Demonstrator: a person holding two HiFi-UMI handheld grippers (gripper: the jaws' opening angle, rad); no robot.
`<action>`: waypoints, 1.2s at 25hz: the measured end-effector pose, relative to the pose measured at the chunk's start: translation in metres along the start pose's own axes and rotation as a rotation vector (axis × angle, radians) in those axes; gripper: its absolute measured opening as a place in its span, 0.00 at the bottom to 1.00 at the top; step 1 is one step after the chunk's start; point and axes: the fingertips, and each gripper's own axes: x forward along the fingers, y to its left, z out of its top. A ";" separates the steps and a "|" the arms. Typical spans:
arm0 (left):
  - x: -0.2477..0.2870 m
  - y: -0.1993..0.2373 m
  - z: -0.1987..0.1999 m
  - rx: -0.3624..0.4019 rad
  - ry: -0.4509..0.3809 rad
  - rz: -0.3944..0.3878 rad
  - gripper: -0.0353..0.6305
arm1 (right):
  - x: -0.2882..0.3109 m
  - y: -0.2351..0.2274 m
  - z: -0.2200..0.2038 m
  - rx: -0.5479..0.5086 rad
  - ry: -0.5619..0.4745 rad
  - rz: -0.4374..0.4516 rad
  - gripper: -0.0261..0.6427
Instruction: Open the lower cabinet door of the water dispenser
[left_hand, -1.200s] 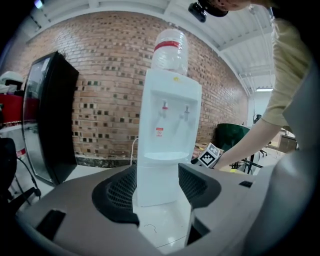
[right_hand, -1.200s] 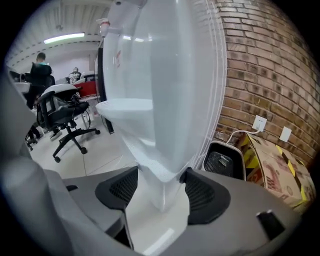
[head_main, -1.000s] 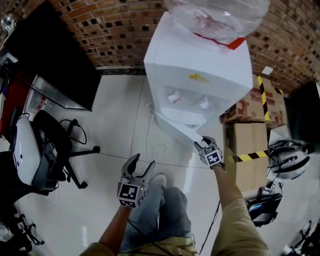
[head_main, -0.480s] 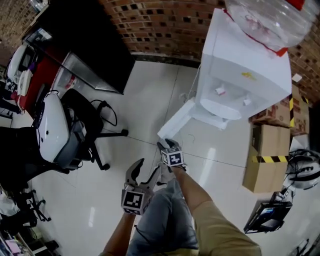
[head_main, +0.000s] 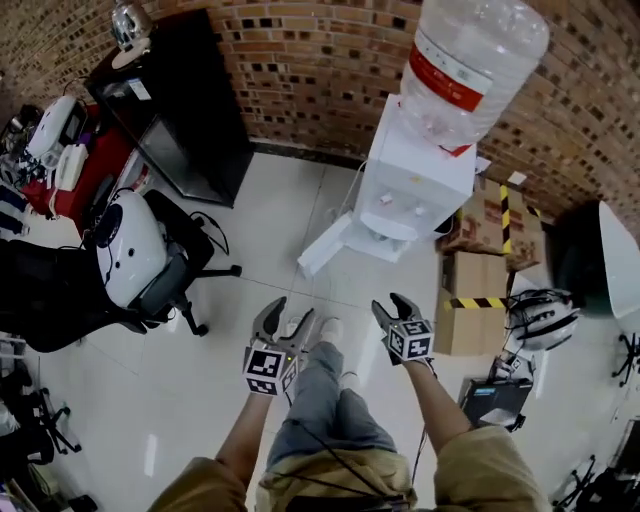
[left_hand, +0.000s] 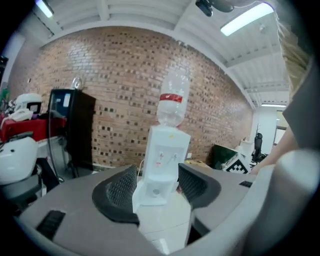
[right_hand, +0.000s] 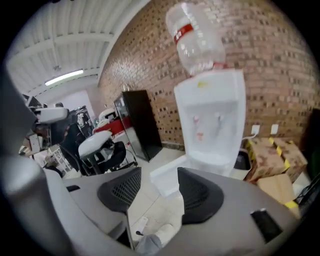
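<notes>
right claw: opening, empty | left claw: spread, empty | cabinet door: swung out, well ahead

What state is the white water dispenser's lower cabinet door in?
Open: the white lower door stands swung out from the white dispenser body.

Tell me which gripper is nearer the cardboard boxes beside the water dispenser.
Right. The right gripper, jaws opening on nothing, hangs just left of the cardboard boxes in the head view; the left gripper is farther left, past the person's leg.
</notes>
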 end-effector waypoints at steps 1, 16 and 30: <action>-0.013 -0.013 0.023 0.016 -0.025 -0.025 0.42 | -0.039 0.000 0.030 -0.032 -0.053 -0.021 0.42; -0.207 -0.070 0.171 0.160 -0.236 -0.127 0.42 | -0.384 0.190 0.191 -0.152 -0.703 -0.205 0.45; -0.327 -0.046 0.169 0.111 -0.343 -0.104 0.42 | -0.448 0.304 0.172 -0.104 -0.864 -0.384 0.69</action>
